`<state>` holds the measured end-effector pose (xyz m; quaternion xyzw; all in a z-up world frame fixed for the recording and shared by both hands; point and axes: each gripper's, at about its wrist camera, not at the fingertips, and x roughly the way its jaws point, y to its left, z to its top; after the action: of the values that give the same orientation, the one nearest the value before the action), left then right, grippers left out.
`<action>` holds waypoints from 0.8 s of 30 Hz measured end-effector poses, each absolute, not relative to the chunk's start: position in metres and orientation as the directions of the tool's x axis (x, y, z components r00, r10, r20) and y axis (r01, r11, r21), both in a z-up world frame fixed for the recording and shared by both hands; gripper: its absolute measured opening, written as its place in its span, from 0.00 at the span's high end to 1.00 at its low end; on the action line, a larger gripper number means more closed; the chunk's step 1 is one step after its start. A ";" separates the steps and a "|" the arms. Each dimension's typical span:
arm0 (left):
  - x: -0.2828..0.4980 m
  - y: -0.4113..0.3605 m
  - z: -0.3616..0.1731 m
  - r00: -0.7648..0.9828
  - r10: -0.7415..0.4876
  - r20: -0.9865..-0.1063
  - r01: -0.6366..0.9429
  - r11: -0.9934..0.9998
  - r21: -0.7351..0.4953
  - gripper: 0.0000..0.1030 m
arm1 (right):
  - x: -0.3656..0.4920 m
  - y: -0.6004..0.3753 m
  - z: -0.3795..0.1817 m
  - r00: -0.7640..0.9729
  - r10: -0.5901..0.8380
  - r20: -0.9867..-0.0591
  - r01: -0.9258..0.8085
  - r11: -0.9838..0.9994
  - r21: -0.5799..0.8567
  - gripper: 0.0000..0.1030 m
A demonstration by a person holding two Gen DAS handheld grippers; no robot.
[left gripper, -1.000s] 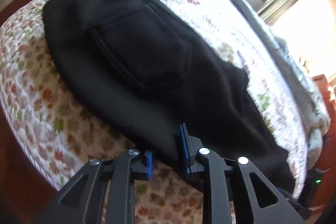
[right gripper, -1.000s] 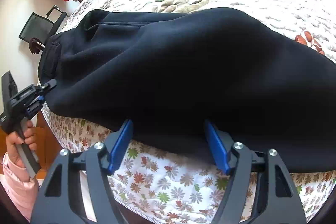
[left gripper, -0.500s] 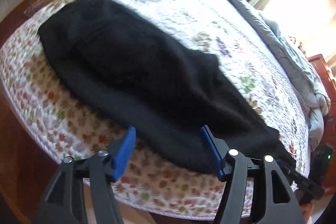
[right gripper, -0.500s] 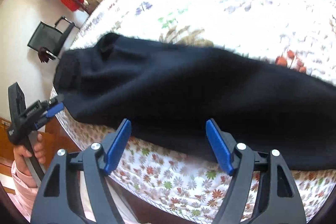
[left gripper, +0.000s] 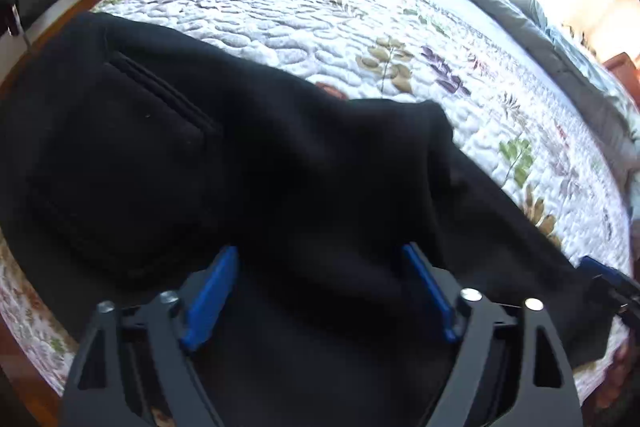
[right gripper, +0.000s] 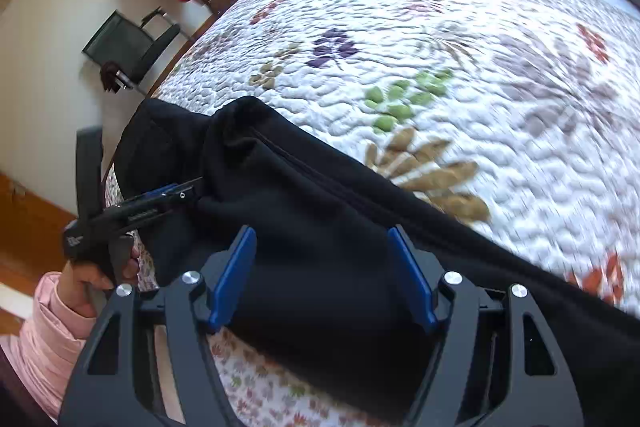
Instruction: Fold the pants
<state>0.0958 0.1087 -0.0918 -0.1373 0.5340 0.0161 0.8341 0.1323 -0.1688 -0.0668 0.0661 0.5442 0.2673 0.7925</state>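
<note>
I operate two fisheye views, each mounted on a hand-held gripper and looking forward and steeply down along its blue fingers, close above the bed. The left wrist view faces across the black pants [left gripper: 248, 187] toward the window in the upper right of the frame; the right hand-held gripper [left gripper: 608, 283] enters at its right edge. The right wrist view faces the opposite way, toward the chair [right gripper: 132, 47] in the upper left; the left hand-held gripper [right gripper: 160, 203] shows at its left. Both views share the pants and the floral quilt [right gripper: 460, 67].
</note>
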 end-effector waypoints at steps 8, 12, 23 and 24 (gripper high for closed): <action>0.088 0.120 -0.073 0.480 -0.126 -0.868 -0.198 0.949 -0.246 0.18 | 0.155 -0.138 -0.088 0.149 0.505 -0.850 -0.503 0.779 0.375 0.33; 0.081 0.128 -0.061 0.516 -0.055 -0.855 -0.225 0.954 -0.197 0.18 | 0.158 -0.127 -0.102 0.096 0.478 -0.873 -0.559 0.751 0.350 0.33; 0.090 0.148 -0.067 0.556 0.045 -0.830 -0.272 0.954 -0.130 0.17 | 0.172 -0.140 -0.093 0.154 0.487 -0.860 -0.561 0.760 0.330 0.97; 0.090 0.147 -0.068 0.563 0.063 -0.824 -0.275 0.954 -0.115 0.17 | 0.175 -0.143 -0.090 0.175 0.491 -0.854 -0.544 0.770 0.332 0.97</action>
<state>0.0905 0.1472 -0.0681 -0.1162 0.4574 0.0965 0.8763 0.1747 -0.1435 -0.0904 -0.0245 0.5464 0.3379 0.7660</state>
